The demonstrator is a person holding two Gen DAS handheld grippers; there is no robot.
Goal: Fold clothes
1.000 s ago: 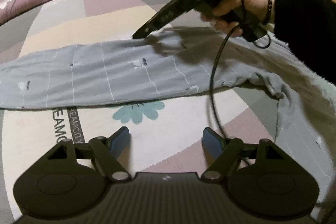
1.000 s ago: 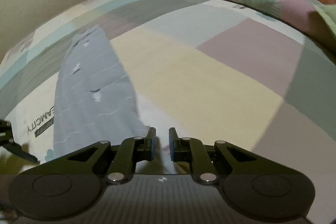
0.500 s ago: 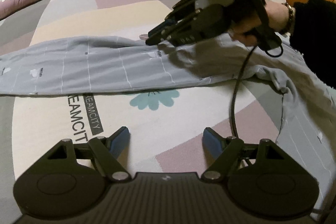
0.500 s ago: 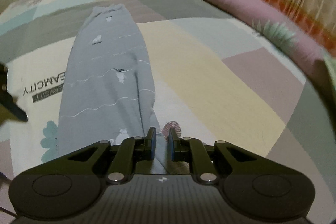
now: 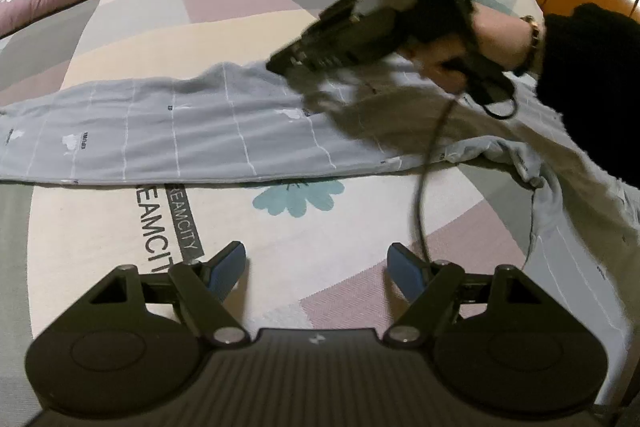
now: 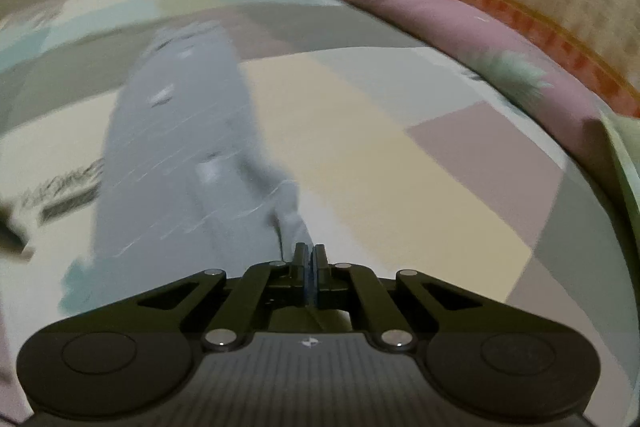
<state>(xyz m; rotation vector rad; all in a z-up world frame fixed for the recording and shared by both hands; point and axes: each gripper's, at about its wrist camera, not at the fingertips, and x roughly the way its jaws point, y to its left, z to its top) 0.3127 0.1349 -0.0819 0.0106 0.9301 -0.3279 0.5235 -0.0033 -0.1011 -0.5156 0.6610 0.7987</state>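
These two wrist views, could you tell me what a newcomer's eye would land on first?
Most striking is the grey garment, printed with thin white lines, stretched in a long band across the patchwork bedspread. Above its far edge the right gripper, held in a hand, pinches a raised ridge of the cloth. In the foreground the left gripper hangs open over the bedspread, holding nothing.

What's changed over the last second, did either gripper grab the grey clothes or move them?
The right gripper went from slightly open to shut, pinching the far edge of the grey garment and lifting it into a ridge. The left gripper stayed open over the bedsheet, holding nothing. The rest of the garment still lies stretched across the bed.
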